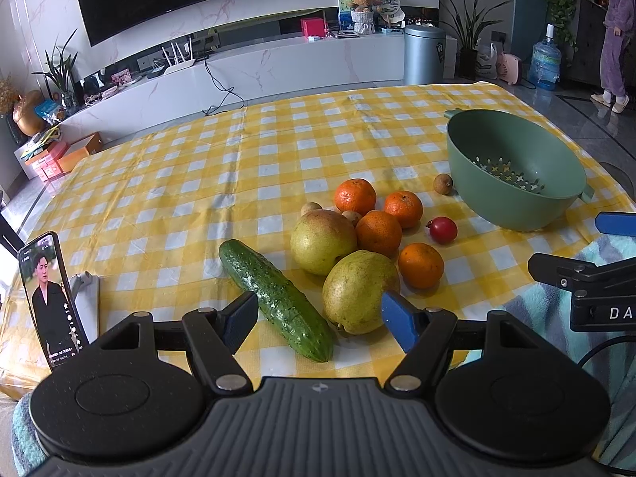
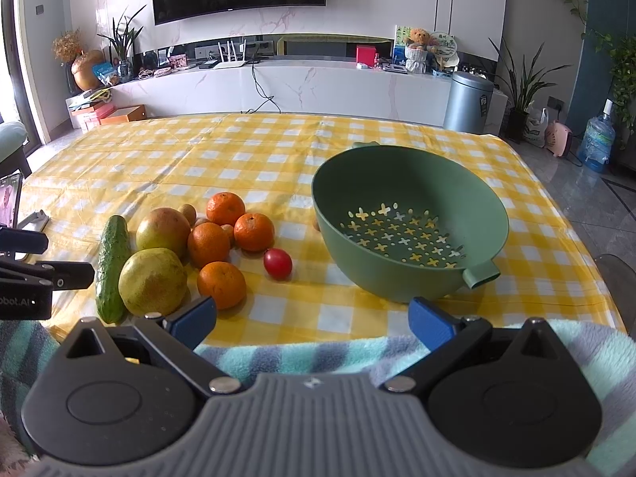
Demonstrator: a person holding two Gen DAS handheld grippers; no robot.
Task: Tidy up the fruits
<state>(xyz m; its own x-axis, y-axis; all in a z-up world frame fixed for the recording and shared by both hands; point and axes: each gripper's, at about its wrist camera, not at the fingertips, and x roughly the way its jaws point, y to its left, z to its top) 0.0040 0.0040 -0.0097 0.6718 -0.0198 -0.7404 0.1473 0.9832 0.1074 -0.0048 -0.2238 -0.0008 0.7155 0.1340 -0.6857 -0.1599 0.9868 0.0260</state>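
A pile of fruit lies on the yellow checked tablecloth point(image 1: 198, 167): a cucumber point(image 1: 274, 298), two yellow-green pears point(image 1: 357, 292), several oranges point(image 1: 355, 196), a small red fruit point(image 1: 443, 229) and small brown longans point(image 1: 443, 184). An empty green colander bowl point(image 2: 409, 222) stands to their right. My left gripper point(image 1: 322, 318) is open just before the cucumber and near pear, holding nothing. My right gripper point(image 2: 312, 324) is open at the table's near edge, in front of the colander; its fingertip point(image 1: 614, 222) shows at the right of the left wrist view.
A phone point(image 1: 51, 298) on a stand rises at the table's left edge. A striped fleece sleeve point(image 2: 318, 353) lies under the right gripper. Behind the table are a TV console, a grey bin point(image 1: 423, 55), plants and a water jug. A person point(image 1: 616, 31) stands far right.
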